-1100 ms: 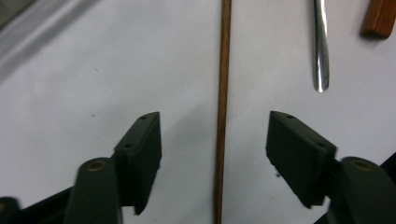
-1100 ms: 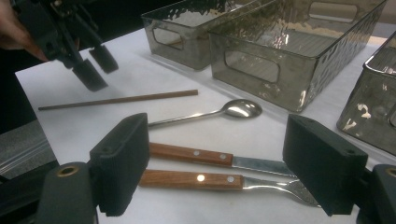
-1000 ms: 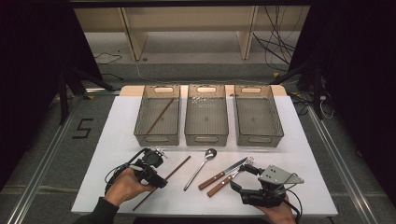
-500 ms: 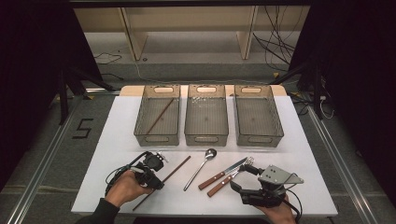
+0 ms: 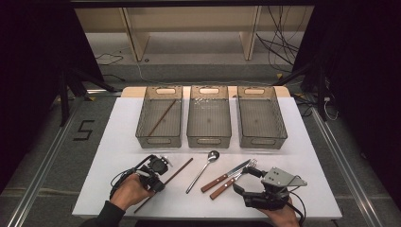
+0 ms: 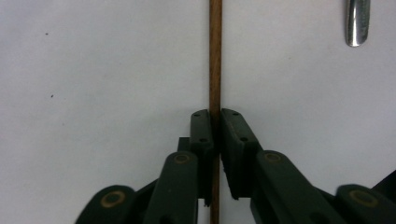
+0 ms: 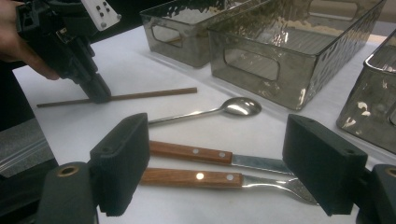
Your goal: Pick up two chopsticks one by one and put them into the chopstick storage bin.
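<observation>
Chopstick (image 5: 165, 183) is lying on the white table (image 5: 118, 137), slanting from lower left to upper right, in front of the left bin (image 5: 159, 117). Left gripper (image 5: 156, 178) is standing over its middle; its jaws have just been closing and are now pinching the stick between both pads, as the left gripper view shows (image 6: 215, 70). Moving rightward, a spoon (image 5: 202, 170), a knife (image 5: 225, 175) and a fork (image 5: 233, 179) are resting on the table. Right gripper (image 5: 242, 178) is hovering with jaws spread wide, straddling the wooden handles of knife and fork without gripping anything.
</observation>
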{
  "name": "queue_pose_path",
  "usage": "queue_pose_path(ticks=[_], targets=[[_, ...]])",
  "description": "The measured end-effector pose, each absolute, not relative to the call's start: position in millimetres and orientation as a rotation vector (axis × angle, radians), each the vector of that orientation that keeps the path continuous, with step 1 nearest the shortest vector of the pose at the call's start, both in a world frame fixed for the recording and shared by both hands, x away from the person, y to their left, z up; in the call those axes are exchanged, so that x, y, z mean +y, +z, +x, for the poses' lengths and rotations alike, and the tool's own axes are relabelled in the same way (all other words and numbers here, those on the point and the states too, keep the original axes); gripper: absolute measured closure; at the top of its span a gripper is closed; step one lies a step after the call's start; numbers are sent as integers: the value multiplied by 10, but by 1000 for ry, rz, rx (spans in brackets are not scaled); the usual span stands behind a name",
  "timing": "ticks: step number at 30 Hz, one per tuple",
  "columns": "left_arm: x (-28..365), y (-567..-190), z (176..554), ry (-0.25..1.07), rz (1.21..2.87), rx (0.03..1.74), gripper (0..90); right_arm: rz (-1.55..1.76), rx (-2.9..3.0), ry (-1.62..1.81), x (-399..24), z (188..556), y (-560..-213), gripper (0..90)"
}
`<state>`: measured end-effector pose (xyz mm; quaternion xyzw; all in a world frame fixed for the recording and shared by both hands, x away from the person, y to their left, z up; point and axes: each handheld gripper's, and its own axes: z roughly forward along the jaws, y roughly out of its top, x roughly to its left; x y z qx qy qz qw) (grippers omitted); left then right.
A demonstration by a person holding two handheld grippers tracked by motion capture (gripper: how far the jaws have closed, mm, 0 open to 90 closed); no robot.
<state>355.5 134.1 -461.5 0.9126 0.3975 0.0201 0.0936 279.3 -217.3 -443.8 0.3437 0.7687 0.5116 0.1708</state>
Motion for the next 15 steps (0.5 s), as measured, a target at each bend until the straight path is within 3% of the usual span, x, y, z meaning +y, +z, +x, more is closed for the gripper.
queue_pose_path(ticks=[15], targets=[[1453, -4489, 3582, 84, 2657, 1132, 850, 983, 2179, 1461, -2187, 2795, -4439, 238]])
